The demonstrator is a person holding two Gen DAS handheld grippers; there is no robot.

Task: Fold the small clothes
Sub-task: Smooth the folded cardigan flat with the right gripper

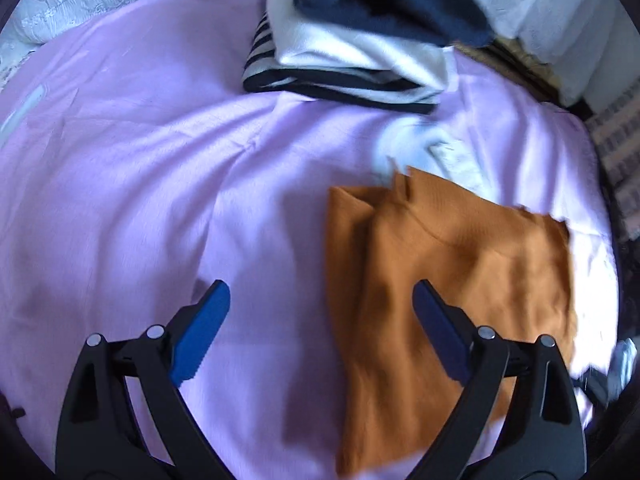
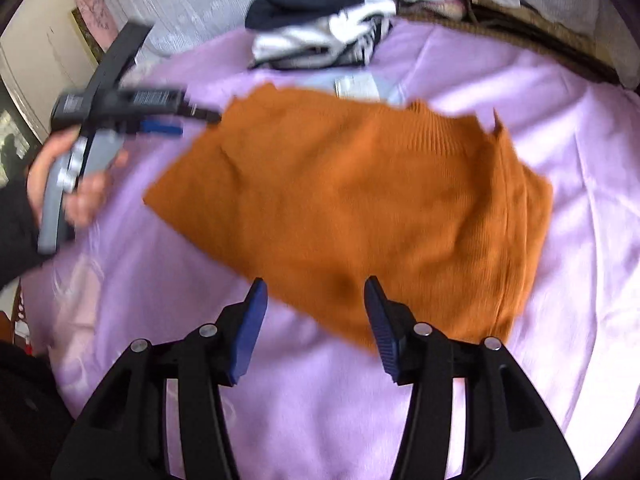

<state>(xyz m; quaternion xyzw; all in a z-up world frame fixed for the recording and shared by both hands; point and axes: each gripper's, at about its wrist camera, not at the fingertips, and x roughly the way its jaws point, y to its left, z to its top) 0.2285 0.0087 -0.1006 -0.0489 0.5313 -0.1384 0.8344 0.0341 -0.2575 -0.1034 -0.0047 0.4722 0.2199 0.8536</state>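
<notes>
**Orange garment laid out, fold pending**

While our left gripper [image 1: 320, 300] and right gripper [image 2: 316, 300] both hang spread wide and hold nothing, the orange top [image 2: 360, 200] lies partly folded on the purple sheet [image 1: 140, 160], near the stacked clothes [image 1: 340, 60] farther back. Next we likely pinch an edge and fold it over.

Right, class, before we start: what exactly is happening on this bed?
A person is folding small clothes on a lilac sheet, working with a hand-held tool in each hand. An orange knit top lies folded on the sheet. Both the left tool and the right tool are open above it and grip nothing. The person's hand holding the left tool shows in the right wrist view. A pile of folded dark, white and striped clothes sits farther back.
</notes>
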